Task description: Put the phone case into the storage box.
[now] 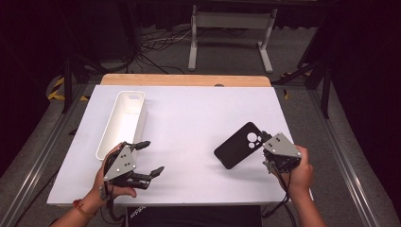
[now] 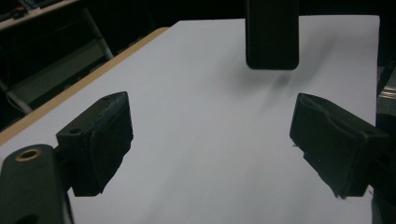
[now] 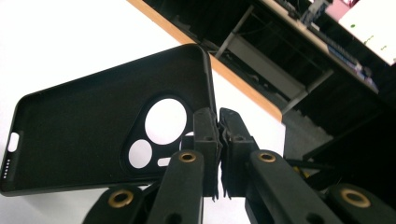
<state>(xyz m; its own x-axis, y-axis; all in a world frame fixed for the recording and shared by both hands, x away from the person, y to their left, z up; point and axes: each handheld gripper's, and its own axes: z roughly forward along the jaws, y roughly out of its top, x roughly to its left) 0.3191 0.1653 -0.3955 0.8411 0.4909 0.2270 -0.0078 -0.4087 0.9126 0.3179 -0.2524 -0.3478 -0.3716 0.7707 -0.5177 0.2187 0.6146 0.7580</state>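
Gripper-wise, my right gripper (image 1: 266, 138) is pinched tight on the edge of the black phone case (image 1: 238, 145), right by the camera cutout, and has it lifted off the white table (image 1: 189, 123). Over on my left, the left gripper (image 1: 150, 157) hangs spread wide with nothing between its jaws, sitting just beside the near end of the white tray (image 1: 124, 124). So I'd say the pickup is done; what's left is probably handing the case over or setting it in the tray. Neat bit: the right gripper view shows the hollow inside of the phone case (image 3: 93, 135), while the left gripper view catches the phone case (image 2: 272, 35) floating above its shadow.
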